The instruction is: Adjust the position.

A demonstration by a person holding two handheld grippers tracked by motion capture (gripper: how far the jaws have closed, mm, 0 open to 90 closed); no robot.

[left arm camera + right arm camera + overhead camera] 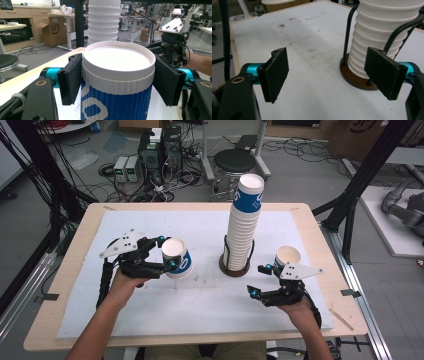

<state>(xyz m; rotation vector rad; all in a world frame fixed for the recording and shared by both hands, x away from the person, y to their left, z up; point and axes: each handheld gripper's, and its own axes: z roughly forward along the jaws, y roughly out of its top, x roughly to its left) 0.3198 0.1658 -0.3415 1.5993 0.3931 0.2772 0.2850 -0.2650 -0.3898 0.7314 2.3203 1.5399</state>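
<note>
A white paper cup with a blue ribbed sleeve (178, 260) sits between the jaws of my left gripper (167, 253) at the left of the white mat, low over it. In the left gripper view both black pads (71, 80) press on the cup (117, 100) just under its rim. A tall stack of the same cups (245, 220) stands in a wire holder with a brown base (234, 269) at mid table. My right gripper (257, 280) hovers right of that base, open and holding nothing. In the right gripper view the stack (377, 37) stands behind the right-hand pad (384, 71).
A single cup (288, 256) stands upright just behind my right gripper. The mat (200, 305) covers most of the wooden table (65, 285). A black stool (234, 162) and computer boxes (160, 152) sit on the floor beyond the far edge.
</note>
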